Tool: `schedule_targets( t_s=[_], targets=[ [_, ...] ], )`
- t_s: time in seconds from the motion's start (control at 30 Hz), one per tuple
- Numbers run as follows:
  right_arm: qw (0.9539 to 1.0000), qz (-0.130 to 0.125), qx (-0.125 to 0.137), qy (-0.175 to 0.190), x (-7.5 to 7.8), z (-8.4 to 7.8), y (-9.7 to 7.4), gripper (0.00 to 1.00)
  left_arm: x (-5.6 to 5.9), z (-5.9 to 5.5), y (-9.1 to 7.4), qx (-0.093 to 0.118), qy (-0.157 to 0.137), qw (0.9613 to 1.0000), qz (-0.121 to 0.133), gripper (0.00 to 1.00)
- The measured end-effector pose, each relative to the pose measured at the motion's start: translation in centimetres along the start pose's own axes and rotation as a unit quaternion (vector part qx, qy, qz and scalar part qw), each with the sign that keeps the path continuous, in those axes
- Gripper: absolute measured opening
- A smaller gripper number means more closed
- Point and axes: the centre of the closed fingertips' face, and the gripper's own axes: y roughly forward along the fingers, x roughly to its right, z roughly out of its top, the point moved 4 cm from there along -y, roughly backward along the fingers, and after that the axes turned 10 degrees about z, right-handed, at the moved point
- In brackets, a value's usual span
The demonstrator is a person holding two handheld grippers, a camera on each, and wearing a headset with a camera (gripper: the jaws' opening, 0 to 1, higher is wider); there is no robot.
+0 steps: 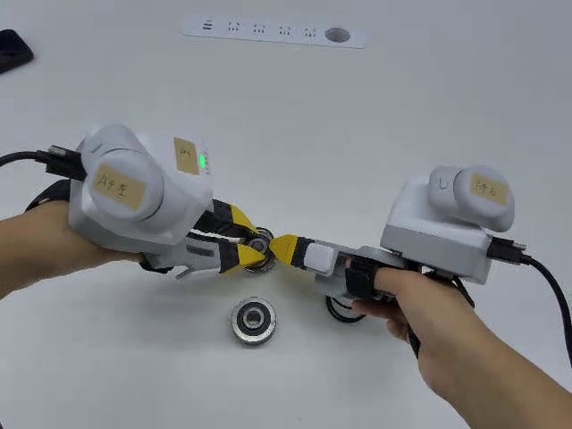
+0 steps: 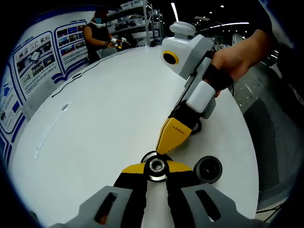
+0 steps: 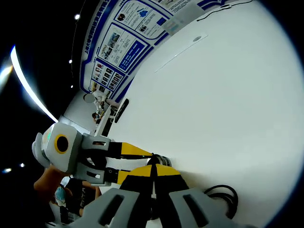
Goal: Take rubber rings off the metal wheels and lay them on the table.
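Two grippers met over the white desk [image 1: 375,134], each doing half the job. The left gripper [image 1: 252,247] had its yellow-and-black fingers [image 2: 133,169] closed on a small silver metal wheel [image 2: 156,167], holding it raised off the desk, probably so the wheel could not turn or slip while its black rubber ring was worked. The right gripper [image 1: 284,248] came in from the opposite side, its yellow fingers [image 3: 164,175] pressed together with the tips touching the wheel's rim. Whether they had actually pinched the ring, I could not tell.

A second metal wheel with a black rubber ring around it [image 1: 253,320] lay flat on the desk just in front of the grippers, apparently waiting its turn. Loose black rubber rings [image 3: 222,194] lay on the desk beneath the right hand [image 1: 420,308], near the work, which suggests part of the task was already done. A long white power strip [image 1: 273,30] sat well apart at the far edge.
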Motion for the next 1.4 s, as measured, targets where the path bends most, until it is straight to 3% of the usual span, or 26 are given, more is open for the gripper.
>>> schedule_targets(
  t_s=[0.13,0.23,0.43,0.8,0.93,1.4],
  targets=[
    [1.0000,0.001,0.000,0.003,-0.1,0.1,0.0,0.02,-0.1,-0.1,-0.1,-0.011,-0.021,0.9997,0.005,0.18],
    [1.0000,0.003,-0.001,0.003,-0.1,0.1,0.0,0.02,-0.2,-0.1,-0.5,-0.013,-0.010,0.9998,0.011,0.21],
    [1.0000,0.005,-0.002,0.004,-0.2,0.0,0.1,0.02,-0.6,-0.2,-1.9,-0.008,-0.023,0.9995,0.020,0.23],
    [0.9995,0.029,0.010,0.011,-1.6,0.2,0.0,0.02,-1.4,-0.8,-3.7,-0.006,-0.047,0.9977,0.049,0.26],
    [0.9993,0.029,0.018,0.016,-1.7,0.4,-0.6,0.02,-1.3,-0.8,-4.0,-0.004,-0.050,0.9973,0.053,0.26],
    [0.9970,-0.005,0.058,0.051,-0.1,0.1,-4.5,0.02,-0.2,-0.1,-4.2,0.012,-0.061,0.9966,0.054,0.30]
  ],
)
